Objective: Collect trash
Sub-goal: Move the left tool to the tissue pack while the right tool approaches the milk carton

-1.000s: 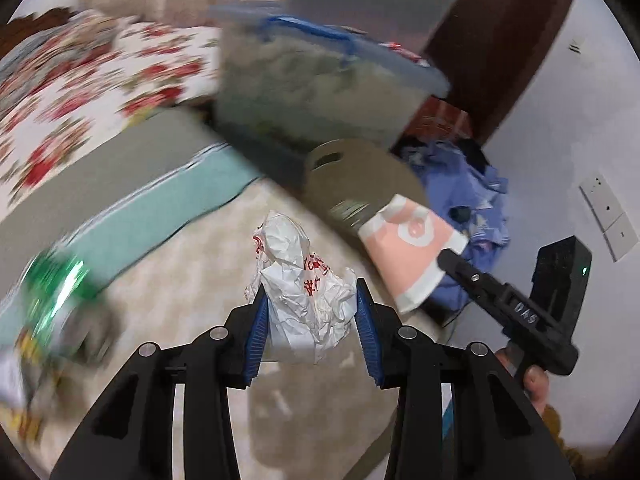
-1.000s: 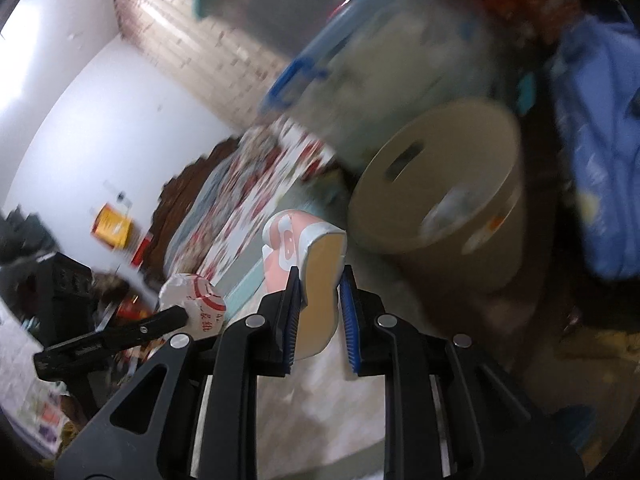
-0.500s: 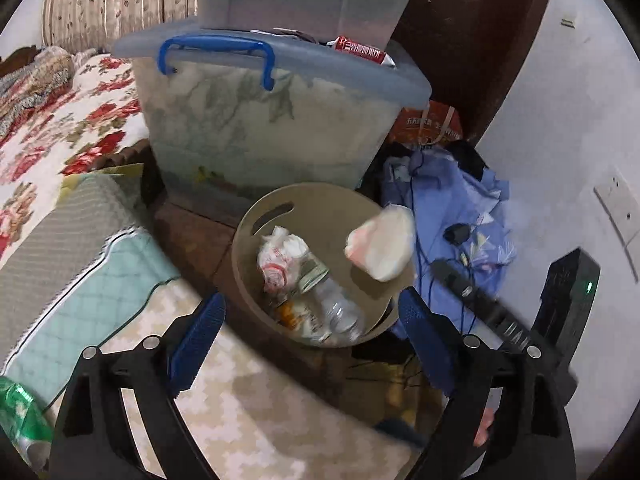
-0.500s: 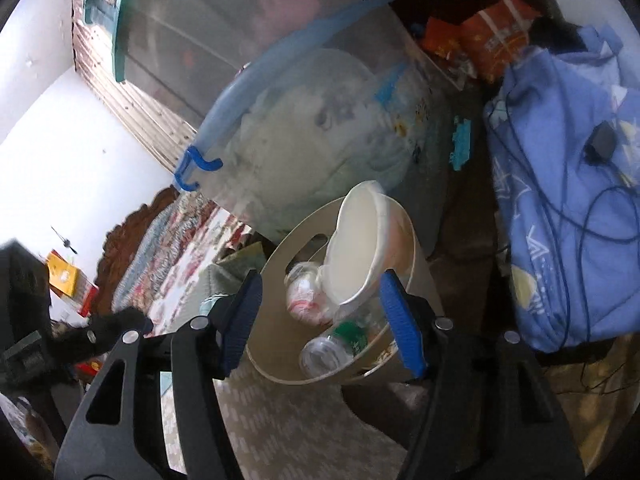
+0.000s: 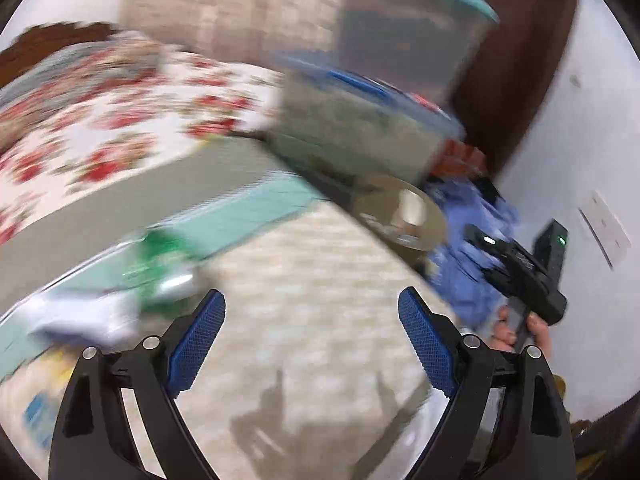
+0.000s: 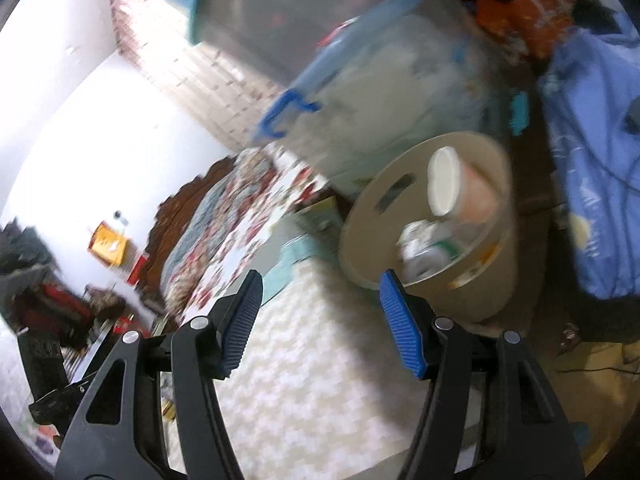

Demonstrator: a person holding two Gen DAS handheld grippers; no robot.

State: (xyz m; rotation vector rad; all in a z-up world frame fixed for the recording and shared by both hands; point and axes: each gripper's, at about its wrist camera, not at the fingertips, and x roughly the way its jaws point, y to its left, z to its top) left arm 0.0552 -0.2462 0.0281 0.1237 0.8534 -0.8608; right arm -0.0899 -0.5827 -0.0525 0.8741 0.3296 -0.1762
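A tan round bin (image 6: 472,280) stands on the floor. It holds a pink and white cup (image 6: 460,192), crumpled white paper (image 6: 416,240) and bottles. The bin also shows in the left wrist view (image 5: 404,216), blurred. My right gripper (image 6: 320,320) is open and empty, just left of and below the bin. My left gripper (image 5: 310,340) is open and empty over the patterned mat (image 5: 320,280). A green shiny wrapper (image 5: 164,260) and white paper (image 5: 76,316) lie at its left, blurred. The right gripper also shows in the left wrist view (image 5: 516,264).
A clear storage box with a blue lid (image 6: 392,80) stands behind the bin. Blue clothes (image 6: 592,160) lie to its right. A bed with a floral cover (image 5: 100,120) and a teal blanket (image 5: 240,212) is at left. White wall (image 5: 592,160) is at right.
Both grippers opened and dropped the crumpled paper and the pink cup into the bin. They have since pulled back from the bin, and the left view has swung toward the mat.
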